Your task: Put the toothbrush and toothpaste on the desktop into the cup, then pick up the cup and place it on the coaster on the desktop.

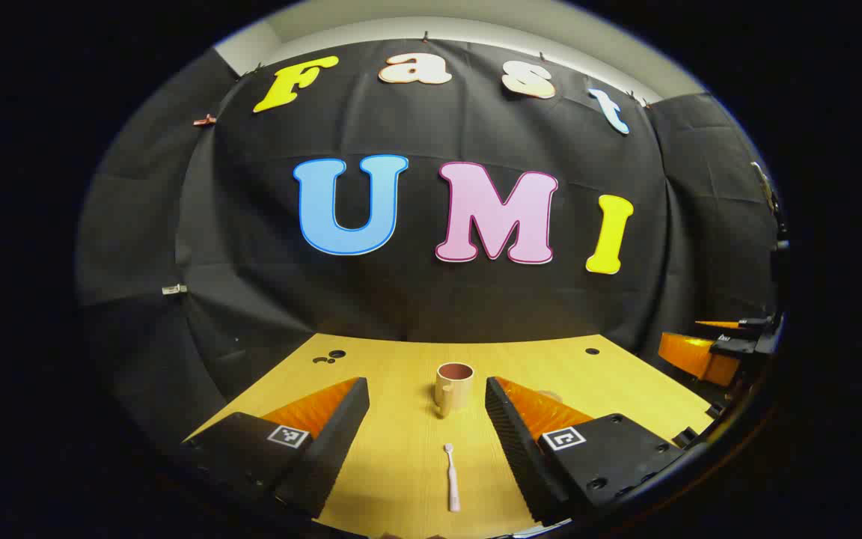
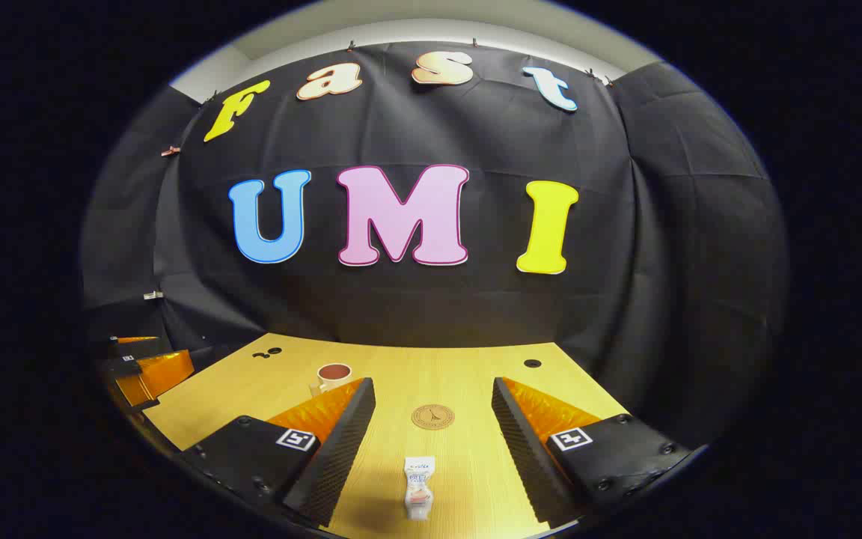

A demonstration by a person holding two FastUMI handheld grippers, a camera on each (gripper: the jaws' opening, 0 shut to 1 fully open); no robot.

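- Toothbrush (image 1: pixel 451 479) flat on bench (image 1: pixel 401 449), between wide-open, empty left fingers (image 1: pixel 426 419); cup (image 1: pixel 453 385) just beyond.
- Toothpaste (image 2: pixel 418 486) between wide-open, empty right fingers (image 2: pixel 433 423), coaster (image 2: pixel 432 416) beyond.
- Lower straight, pinch brush mid-handle.

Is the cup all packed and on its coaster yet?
Not yet, nothing looks done. The toothbrush and toothpaste lie on the desktop, each between an open gripper's fingers. The cup looks empty, away from the coaster. Every step remains.
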